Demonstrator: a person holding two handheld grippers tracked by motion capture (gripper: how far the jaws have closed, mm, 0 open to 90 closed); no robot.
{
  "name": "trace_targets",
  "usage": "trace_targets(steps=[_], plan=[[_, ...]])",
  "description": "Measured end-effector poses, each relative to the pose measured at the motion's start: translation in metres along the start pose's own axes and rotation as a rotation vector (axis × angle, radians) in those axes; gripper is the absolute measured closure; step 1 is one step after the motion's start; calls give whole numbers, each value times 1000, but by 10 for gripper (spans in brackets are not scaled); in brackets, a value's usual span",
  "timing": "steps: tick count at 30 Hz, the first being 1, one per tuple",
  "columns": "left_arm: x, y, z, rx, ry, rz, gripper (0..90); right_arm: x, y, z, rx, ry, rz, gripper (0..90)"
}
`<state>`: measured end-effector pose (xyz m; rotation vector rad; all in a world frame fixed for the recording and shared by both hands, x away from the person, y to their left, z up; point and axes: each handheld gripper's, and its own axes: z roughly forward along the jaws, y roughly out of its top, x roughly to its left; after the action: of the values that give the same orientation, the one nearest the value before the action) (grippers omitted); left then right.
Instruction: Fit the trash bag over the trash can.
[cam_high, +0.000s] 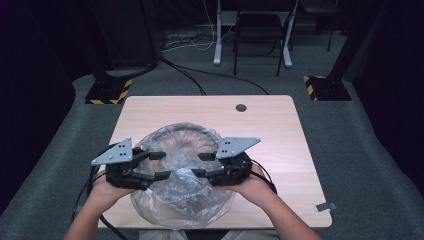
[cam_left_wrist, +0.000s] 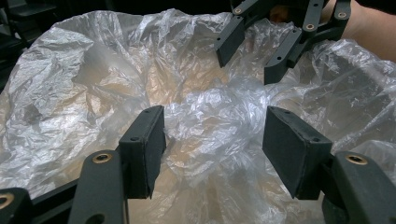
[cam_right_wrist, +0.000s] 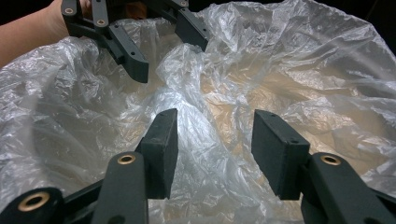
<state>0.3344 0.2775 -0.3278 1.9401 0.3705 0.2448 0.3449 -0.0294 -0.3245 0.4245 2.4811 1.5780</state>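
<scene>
A clear plastic bag (cam_high: 182, 172) lies crumpled on the near half of the light wooden table (cam_high: 280, 130), its near edge reaching the table's near rim. The film is wrinkled throughout and puffed up into a loose dome.

My left gripper (cam_high: 161, 165) sits at the left side of the bag, pointing right. Its fingers (cam_left_wrist: 144, 149) stand apart. In the left gripper view a bunched ridge of film rises between them, close to the left finger; the pads do not press on it.

My right gripper (cam_high: 201, 164) sits at the right side of the bag, pointing left, directly facing the left gripper. Its fingers (cam_right_wrist: 161, 151) also stand apart. In the right gripper view a raised fold of film runs up between them, and the pads stay clear of it.

The two grippers are near each other over the middle of the bag, fingertips apart, with a gathered hump of film between them. Each gripper carries a grey three-cornered plate (cam_high: 114, 152) on top.

My hands hold the grippers from the near side; my forearms enter from the near edge of the table.

A round cable hole (cam_high: 241, 107) sits at the far side of the table, well apart from the bag. A small grey clip (cam_high: 326, 206) lies at the near right corner.
</scene>
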Motion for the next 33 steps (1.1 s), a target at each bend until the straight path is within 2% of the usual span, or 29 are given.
trace_targets(steps=[14,21,23,24,25,26,31,33], plan=[[2,-6,-19,24,16,-12,387,6,10,18,21,17,-9,485],[1,-3,-19,61,18,-14,372,8,6,16,-27,-5,-13,474],[2,-2,-19,63,17,-21,366,7,7,9,-64,-20,-23,460],[2,-2,-19,63,17,-24,366,7,7,9,-64,-20,-23,460],[2,-1,-20,65,18,-25,361,6,9,1,-96,-20,-18,433],[2,-1,-20,67,20,-26,360,6,11,-3,-105,-17,-14,418],[3,2,-23,68,28,-25,356,4,9,-25,-124,-1,-1,340],[3,2,-23,68,29,-29,356,3,3,-35,-126,20,25,298]])
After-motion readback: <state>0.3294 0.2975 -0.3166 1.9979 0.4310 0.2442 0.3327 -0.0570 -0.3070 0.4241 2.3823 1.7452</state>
